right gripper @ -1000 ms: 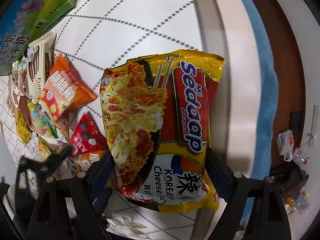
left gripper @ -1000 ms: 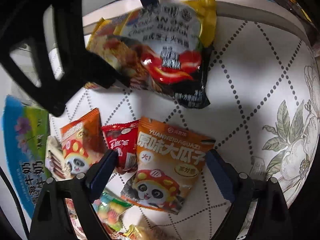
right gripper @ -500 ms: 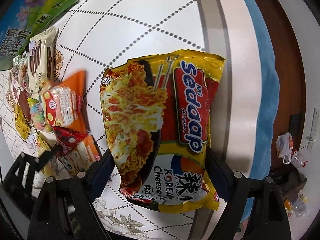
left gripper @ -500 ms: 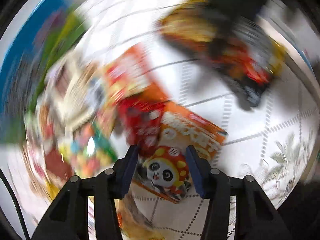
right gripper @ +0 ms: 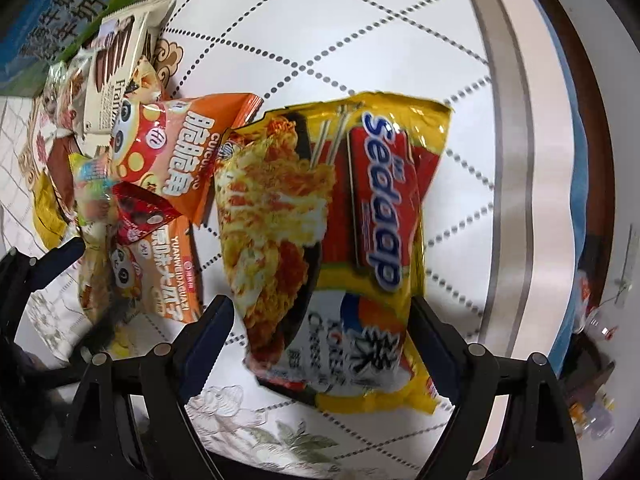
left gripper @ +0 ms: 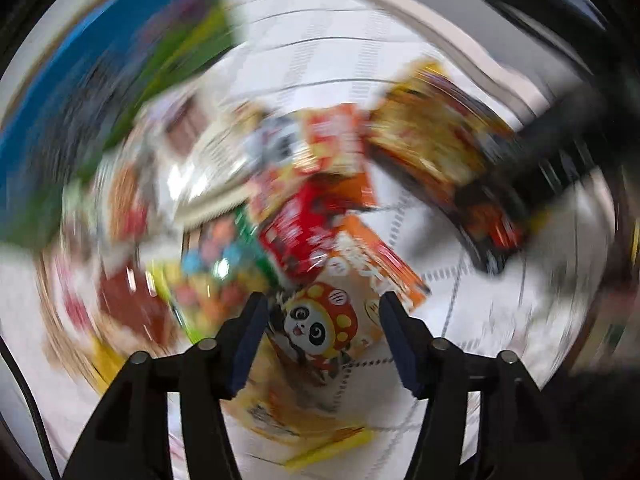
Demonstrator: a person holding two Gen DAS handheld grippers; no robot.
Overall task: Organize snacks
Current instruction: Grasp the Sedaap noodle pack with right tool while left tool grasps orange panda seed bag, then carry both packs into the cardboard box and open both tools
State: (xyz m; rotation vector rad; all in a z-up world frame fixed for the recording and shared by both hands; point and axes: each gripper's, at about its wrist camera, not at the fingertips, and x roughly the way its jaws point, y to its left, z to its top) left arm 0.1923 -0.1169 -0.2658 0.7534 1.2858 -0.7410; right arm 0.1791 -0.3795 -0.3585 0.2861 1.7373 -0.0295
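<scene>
The left wrist view is badly blurred. My left gripper point(left gripper: 322, 320) points down over the snack pile, and its jaws are opening. The orange panda seed packet point(left gripper: 320, 324) lies between them, and the pads do not clearly press on it. My right gripper point(right gripper: 320, 320) straddles the yellow Sedaap noodle packet point(right gripper: 340, 216), which lies flat on the white tablecloth point(right gripper: 320, 40). Its jaws are opening, and a gap shows beside the left pad. In the right wrist view one left finger point(right gripper: 60, 256) reaches in beside the seed packet point(right gripper: 168, 276).
A pile sits left of the noodles: an orange crisp packet point(right gripper: 176, 148), a small red packet point(right gripper: 140, 216), a candy bag point(right gripper: 90, 184) and a wafer pack point(right gripper: 116, 72). A blue-green milk box point(right gripper: 48, 28) lies behind. The table edge point(right gripper: 508, 160) runs down the right.
The left gripper shut on the panda packet, swung and rolled over the pile, then began to widen. The small packets now lie closer to the noodles. The right jaws widened slightly off the noodle packet.
</scene>
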